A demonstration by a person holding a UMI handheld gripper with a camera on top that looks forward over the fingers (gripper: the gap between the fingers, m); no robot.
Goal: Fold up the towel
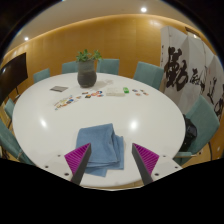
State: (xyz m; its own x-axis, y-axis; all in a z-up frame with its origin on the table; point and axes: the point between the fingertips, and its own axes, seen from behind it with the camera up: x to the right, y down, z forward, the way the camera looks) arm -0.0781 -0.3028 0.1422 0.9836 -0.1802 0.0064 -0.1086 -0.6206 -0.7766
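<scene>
A blue towel (101,146), seemingly folded, is seen near the worktop (40,120) near edge, between the spread gripper (111,160) fingers.

Inspection for legible markings: the only writing present stands on a white hanging scroll (187,68) on the wall beyond the round table (150,115), to the right of the potted plant (88,67). It bears large black brush-written characters (calligraphic in style, set in vertical columns), but none can be read with certainty at this view. The small items (92,95) lying on the table near the plant show no label, brand or number that can be made out. No other signs or printed text are found.
</scene>
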